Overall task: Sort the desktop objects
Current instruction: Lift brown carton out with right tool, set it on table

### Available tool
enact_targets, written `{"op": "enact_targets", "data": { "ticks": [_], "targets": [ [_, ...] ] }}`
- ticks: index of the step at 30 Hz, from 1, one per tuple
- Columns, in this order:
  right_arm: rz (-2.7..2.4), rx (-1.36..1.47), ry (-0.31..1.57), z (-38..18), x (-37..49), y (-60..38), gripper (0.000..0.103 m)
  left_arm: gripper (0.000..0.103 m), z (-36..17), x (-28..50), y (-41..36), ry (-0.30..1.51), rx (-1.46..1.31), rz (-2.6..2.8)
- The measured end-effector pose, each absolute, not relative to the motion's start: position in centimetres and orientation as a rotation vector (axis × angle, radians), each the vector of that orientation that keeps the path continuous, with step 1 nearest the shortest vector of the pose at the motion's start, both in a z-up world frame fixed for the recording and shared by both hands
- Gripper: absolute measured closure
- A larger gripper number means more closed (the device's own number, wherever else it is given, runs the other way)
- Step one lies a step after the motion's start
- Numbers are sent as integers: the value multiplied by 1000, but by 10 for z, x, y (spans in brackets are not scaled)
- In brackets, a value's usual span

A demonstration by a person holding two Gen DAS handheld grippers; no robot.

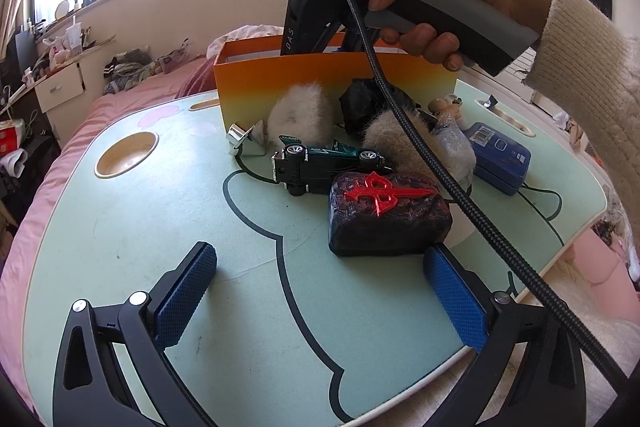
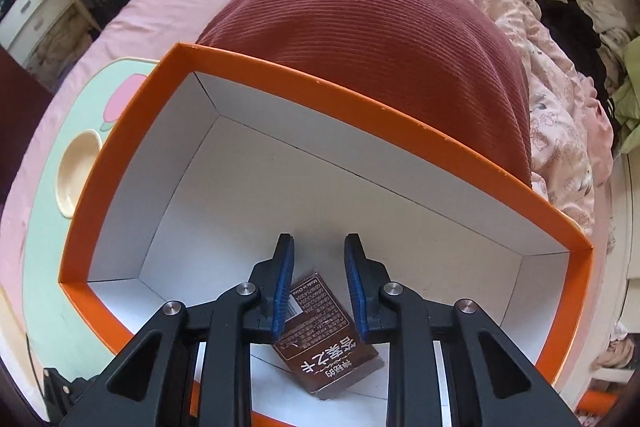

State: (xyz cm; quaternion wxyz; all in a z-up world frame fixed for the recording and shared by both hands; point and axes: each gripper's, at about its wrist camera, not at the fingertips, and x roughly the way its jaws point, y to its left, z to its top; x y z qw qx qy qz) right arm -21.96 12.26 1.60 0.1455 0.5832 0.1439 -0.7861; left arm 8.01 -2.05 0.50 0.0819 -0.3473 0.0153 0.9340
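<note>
Orange-rimmed box [image 2: 360, 115] sits under the right hand-held gripper [image 2: 319, 267], jaws nearly together and empty, a brown packet [image 2: 324, 343] below them on the box floor. The left hand-held gripper [image 1: 320, 267] gapes before a dark block [image 1: 388, 215], likely next.

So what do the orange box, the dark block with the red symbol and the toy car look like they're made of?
Orange box: likely cardboard, thin walls, matte white inside. Dark block: possibly resin or plastic, glossy and bumpy; can't tell for sure. Toy car: probably painted metal or plastic, shiny green body and chrome wheels.
</note>
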Motion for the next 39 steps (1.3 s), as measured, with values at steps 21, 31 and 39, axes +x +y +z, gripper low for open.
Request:
{"op": "enact_targets", "data": {
  "ticks": [21,31,39],
  "targets": [
    [-2101,1990,172,13,-208,139,25,0,5,82,-18,48,-1037,2789],
    [-2121,1900,107,25,-196,143,38,0,7,77,-19,51,-1035,2787],
    [-2329,1554,-56,101,-162,183,37,0,6,79,-16,50,-1035,2787]
  ]
}}
